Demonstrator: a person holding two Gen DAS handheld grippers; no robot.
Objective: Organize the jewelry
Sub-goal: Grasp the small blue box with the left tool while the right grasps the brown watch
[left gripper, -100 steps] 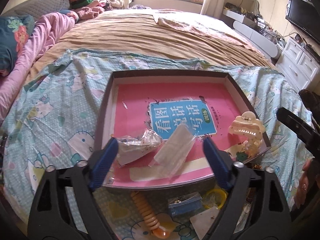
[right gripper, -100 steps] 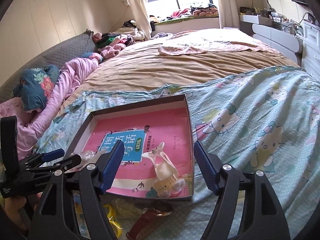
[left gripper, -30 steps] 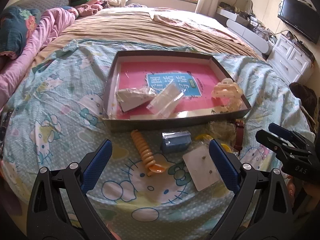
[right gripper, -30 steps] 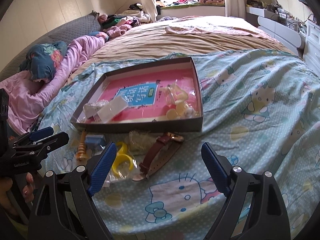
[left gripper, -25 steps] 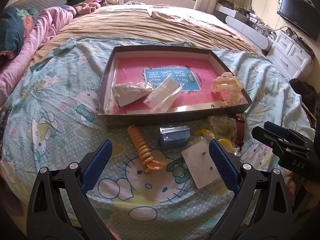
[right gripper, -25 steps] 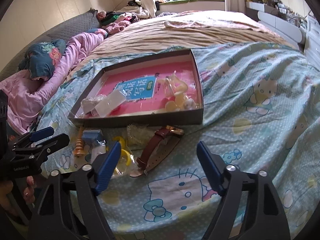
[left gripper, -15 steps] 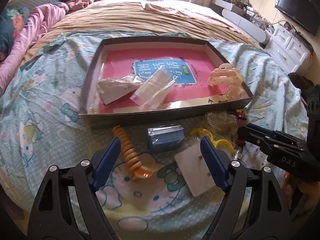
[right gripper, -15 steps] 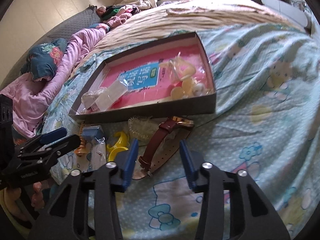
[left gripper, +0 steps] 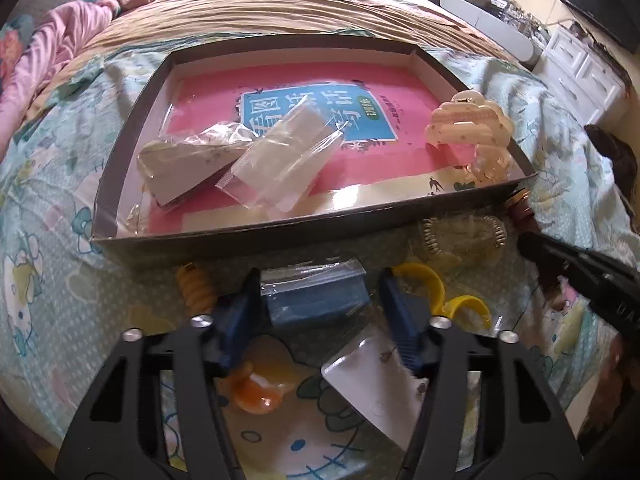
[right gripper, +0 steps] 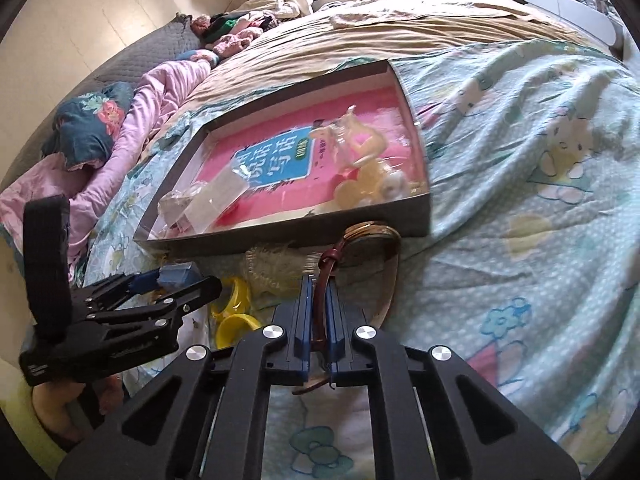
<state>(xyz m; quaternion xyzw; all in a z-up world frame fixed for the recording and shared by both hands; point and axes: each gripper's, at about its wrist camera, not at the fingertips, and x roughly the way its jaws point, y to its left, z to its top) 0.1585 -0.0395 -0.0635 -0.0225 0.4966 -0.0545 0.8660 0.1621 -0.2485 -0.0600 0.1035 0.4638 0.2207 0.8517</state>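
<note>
While a second earlier both grippers had hovered wide apart above the bed (right gripper: 540,208), each had since come down onto the clutter in front of the box (left gripper: 248,236). The right gripper (right gripper: 319,292) had just closed and was clamped on the brown strap of the watch (right gripper: 362,242), which lay on the sheet just before the box's near right corner. The left gripper (left gripper: 316,300) had just been closing too; its blue pads flanked the small blue packet (left gripper: 316,304) in clear wrap, though contact could not be told. Beside it lay the orange coil tie (left gripper: 196,292) on the left and the yellow clip (left gripper: 440,296) on the right.
</note>
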